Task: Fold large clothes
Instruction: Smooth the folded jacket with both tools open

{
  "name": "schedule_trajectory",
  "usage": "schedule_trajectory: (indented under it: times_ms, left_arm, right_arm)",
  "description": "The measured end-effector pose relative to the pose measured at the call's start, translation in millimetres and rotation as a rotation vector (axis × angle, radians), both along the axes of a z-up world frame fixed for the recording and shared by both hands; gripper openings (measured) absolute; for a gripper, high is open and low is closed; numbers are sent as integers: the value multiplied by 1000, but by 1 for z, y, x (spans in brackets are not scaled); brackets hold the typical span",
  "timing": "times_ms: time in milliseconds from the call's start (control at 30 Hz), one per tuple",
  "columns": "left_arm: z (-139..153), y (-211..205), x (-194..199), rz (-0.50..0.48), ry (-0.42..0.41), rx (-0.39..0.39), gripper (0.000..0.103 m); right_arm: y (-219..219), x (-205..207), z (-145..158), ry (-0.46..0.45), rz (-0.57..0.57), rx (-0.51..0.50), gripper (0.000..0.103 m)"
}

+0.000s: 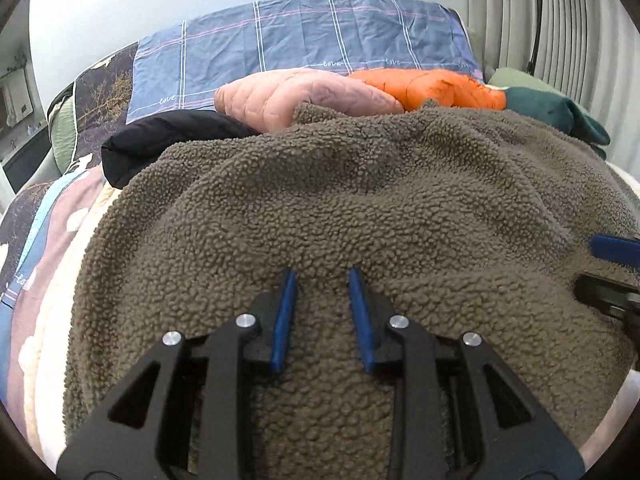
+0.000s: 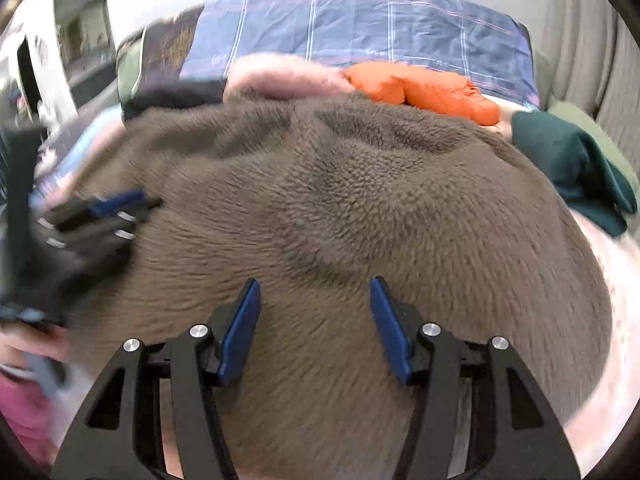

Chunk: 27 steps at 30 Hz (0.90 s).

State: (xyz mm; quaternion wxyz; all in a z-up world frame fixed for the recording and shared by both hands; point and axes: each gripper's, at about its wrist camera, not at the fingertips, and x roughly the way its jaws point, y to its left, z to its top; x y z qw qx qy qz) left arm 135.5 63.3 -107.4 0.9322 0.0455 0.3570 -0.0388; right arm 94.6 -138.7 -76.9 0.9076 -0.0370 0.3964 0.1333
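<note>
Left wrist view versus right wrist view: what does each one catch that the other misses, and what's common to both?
Only the left wrist view shows the fleece's curly pile sharply, and just the tips of the right gripper at its right edge. Only the right wrist view shows the person's hand and pink sleeve at lower left, with the whole left gripper blurred. Both show the brown fleece garment spread under the jaws, the pink jacket, orange jacket, dark green garment and blue checked bedding.

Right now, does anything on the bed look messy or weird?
Nothing is broken. The brown fleece lies bunched and wrinkled, not flat, and the pink, orange and green clothes sit heaped behind it.
</note>
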Motion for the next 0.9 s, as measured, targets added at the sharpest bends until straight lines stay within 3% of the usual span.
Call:
schedule_trajectory:
  times_ms: [33,100,167,233,433,500,633,700,767,867,900]
  left_arm:
    - [-1,1,2,-1,-3,-13,28]
    - [-1,3,4,-2,-9,-34,28]
    - [-1,4,2,-2,-25,-45,28]
    - [-1,2,1,-5,-38,-41,28]
    - [-1,5,-5,-10,-60,-61,28]
    - [-1,9,-7,-13,-68,-82,28]
    - [-1,11,-11,-17,-80,-88,28]
    - [-1,12,-14,-21,-88,-93,28]
    - [-1,15,-16,-25,-90,-104,28]
    - [-1,19,-17,-34,-91,-120,29]
    - [-1,20,-17,-36,-92,-126,29]
  right_arm:
    - [4,-16,8,-29,42,38,58]
    - [14,-33,10,-82,54,24,58]
    - [20,-35,-17,8,45,-2,59]
    - [23,-37,-40,-14,37,-42,60]
    - [13,-21,-12,107,33,18,59]
    - [13,-19,7,79,36,17,59]
    - [26,-1,42,-69,55,-47,59]
    - [26,25,45,-67,53,-11,59]
    - [25,55,32,-6,35,35,59]
    - [32,101,-27,163,-16,-28,64]
    - [34,103,-34,140,-3,-27,65]
